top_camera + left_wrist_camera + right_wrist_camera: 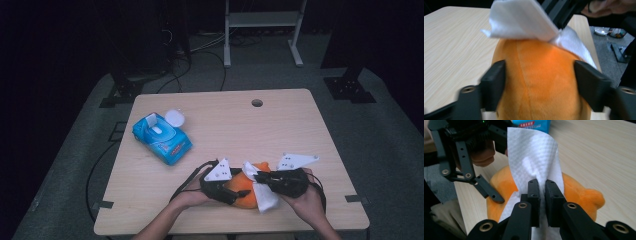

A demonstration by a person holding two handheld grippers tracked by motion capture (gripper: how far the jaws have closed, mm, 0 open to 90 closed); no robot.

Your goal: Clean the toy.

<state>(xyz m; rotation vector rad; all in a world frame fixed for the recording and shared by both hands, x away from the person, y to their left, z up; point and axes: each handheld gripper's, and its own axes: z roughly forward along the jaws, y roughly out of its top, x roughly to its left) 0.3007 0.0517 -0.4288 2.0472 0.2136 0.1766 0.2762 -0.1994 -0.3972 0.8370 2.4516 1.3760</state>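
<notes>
1. Gripping the orange plush toy at the table's near edge, the left tool clamps its sides.
2. The right tool, pinching the white wipe, lies directly above the toy.

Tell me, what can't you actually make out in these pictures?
- Orange plush toy: its shape, covered in the high view by both grippers and the white wipe.
- Blue wipes pack: label print too small in the high view.
- Left gripper: jaws blurred in the left gripper view.
</notes>
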